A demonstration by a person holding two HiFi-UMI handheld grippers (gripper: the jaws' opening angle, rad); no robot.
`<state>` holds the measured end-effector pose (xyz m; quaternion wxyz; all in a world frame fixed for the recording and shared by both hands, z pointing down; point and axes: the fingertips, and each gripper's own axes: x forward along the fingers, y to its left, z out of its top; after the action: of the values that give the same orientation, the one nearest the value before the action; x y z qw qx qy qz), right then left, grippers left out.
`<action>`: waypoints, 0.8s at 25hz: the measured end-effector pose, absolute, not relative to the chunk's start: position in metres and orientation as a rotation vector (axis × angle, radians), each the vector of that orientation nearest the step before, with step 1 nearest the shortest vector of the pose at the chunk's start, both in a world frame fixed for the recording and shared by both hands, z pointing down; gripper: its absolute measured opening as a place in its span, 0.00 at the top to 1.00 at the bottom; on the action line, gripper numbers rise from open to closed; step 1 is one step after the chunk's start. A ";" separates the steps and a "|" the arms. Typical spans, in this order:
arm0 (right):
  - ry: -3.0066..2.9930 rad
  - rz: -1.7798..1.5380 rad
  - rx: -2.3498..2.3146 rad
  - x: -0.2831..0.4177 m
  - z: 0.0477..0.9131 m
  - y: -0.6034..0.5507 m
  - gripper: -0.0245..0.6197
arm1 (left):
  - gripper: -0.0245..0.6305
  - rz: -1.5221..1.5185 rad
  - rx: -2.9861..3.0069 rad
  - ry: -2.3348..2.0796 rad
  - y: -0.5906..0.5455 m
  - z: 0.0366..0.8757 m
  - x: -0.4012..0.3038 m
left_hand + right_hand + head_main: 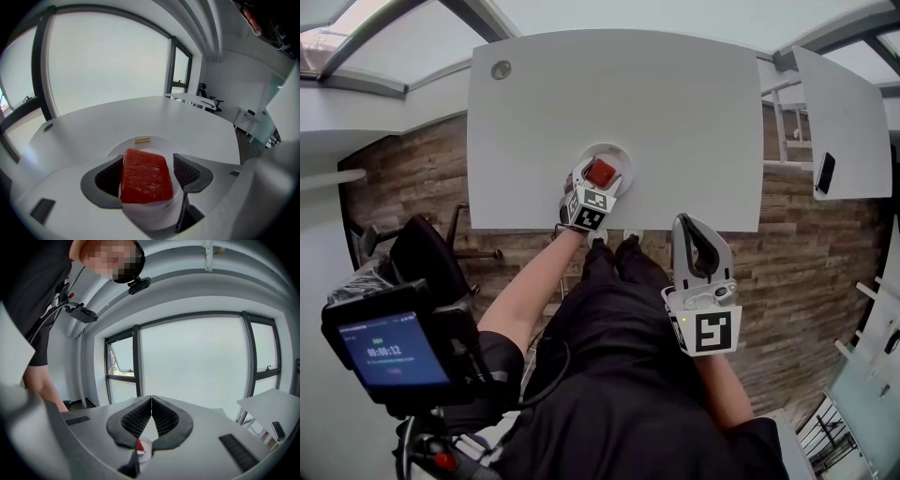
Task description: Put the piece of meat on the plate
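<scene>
In the head view we see the left gripper [601,170] reaching over the near edge of the white table [675,103]. The red piece of meat [601,174] sits between its jaws on the round white plate [622,156]. The right gripper [686,225] hangs well apart from the plate, off the table's near edge and above our lap.

In the left gripper view we find the left gripper [147,158] with its jaws apart. The piece of meat [145,177] lies flat on the plate [157,138] between them, and a gap shows on the right side of the slab. Whether the left pad grazes it, we cannot tell.

In the right gripper view the right gripper [151,399] has its jaws together, tips touching, with nothing clamped. Through the opening below them we glimpse a sliver of the red piece of meat [139,444].
</scene>
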<state>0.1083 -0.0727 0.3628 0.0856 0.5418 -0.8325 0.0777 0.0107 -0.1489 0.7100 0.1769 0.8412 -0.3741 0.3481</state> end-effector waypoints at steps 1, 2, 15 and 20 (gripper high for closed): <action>-2.485 0.233 1.612 0.107 0.363 -0.073 0.95 | 0.48 0.984 2.377 -1.061 -0.149 0.710 0.010; -2.488 0.236 1.608 0.106 0.363 -0.072 0.95 | 0.48 0.985 2.374 -1.064 -0.149 0.710 0.009; -2.484 0.235 1.591 0.103 0.366 -0.071 0.95 | 0.44 0.974 2.358 -1.072 -0.152 0.711 0.008; -2.493 0.240 1.573 0.096 0.369 -0.070 0.95 | 0.44 0.958 2.365 -1.076 -0.152 0.709 0.003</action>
<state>0.0958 -0.0702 0.3695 0.0918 0.5295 -0.8394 0.0809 0.0034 -0.1519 0.7094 0.1852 0.8392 -0.3820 0.3399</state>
